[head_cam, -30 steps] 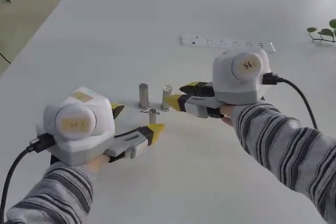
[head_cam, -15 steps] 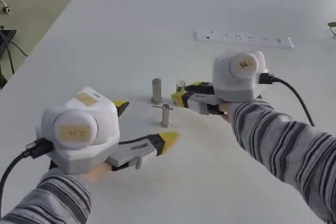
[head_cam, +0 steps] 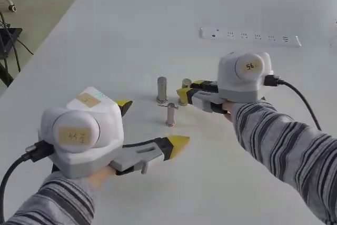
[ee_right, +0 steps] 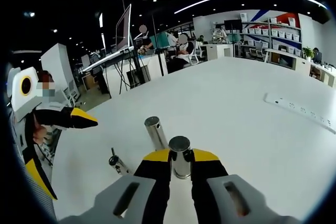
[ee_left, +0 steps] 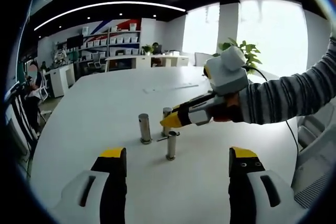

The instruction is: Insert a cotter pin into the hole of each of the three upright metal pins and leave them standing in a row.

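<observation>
Right gripper [head_cam: 182, 94] is clamped on the far metal pin [ee_right: 180, 156], probably to steady it upright on the white table [head_cam: 253, 172]; its sleeve reaches in level from the right. Left gripper [head_cam: 151, 124] hovers low with jaws wide and empty. A second pin [head_cam: 162, 89] stands just beside the first, and the nearest pin [head_cam: 170, 115] carries a cotter pin [ee_left: 161, 139].

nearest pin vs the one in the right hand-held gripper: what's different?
The nearest pin has a cotter pin through it near the top; the gripped pin shows none. The nearest pin stands free on the table; the gripped pin is clamped between the jaws of the right hand-held gripper. Shared: both are upright silver metal cylinders.
</observation>
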Tool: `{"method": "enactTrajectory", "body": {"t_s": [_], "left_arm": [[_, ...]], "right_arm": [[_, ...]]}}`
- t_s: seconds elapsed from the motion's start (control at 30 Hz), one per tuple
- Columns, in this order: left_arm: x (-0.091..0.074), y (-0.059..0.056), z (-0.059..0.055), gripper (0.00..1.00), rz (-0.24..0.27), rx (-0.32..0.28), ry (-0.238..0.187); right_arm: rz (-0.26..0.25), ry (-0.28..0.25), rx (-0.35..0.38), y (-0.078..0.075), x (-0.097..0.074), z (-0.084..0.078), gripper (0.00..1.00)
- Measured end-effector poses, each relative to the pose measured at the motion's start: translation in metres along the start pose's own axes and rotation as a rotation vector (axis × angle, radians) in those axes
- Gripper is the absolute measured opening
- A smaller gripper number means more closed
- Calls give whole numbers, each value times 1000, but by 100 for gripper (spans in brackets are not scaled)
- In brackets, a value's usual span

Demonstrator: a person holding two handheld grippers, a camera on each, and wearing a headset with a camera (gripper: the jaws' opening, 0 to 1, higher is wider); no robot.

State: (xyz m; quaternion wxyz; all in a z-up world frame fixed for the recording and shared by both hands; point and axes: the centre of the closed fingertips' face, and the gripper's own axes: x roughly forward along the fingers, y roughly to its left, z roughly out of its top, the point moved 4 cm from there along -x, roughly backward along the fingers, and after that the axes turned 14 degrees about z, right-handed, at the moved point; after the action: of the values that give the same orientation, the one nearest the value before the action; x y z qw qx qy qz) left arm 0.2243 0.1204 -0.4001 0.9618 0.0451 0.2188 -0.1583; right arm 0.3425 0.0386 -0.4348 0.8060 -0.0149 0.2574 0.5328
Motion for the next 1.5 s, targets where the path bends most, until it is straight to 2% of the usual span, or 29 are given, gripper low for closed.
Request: {"method": "enactTrajectory", "body": {"t_s": [0.13,0.27,0.4,0.6,0.83,1.03,1.5], "left_arm": [[-4,1,0,79,5,-5,-3],[-5,2,0,80,8,-3,-3],[-7,1,1,80,8,2,-3],[-11,0,2,81,8,1,-1],[-15,-2,1,81,6,-3,3],[-19,-3,3,81,1,10,0],[-24,-7,3,79,-8,-18,-4]], "right_arm": [[-8,31,-60,0,-2,-1,8],[-18,27,-83,4,-11,2,8],[-29,50,-116,8,-22,0,8],[-37,63,-112,11,-41,-9,8],[-32,85,-94,20,-55,-22,8],[-23,95,-92,32,-62,-30,8],[-8,110,-93,50,-70,-49,8]]}}
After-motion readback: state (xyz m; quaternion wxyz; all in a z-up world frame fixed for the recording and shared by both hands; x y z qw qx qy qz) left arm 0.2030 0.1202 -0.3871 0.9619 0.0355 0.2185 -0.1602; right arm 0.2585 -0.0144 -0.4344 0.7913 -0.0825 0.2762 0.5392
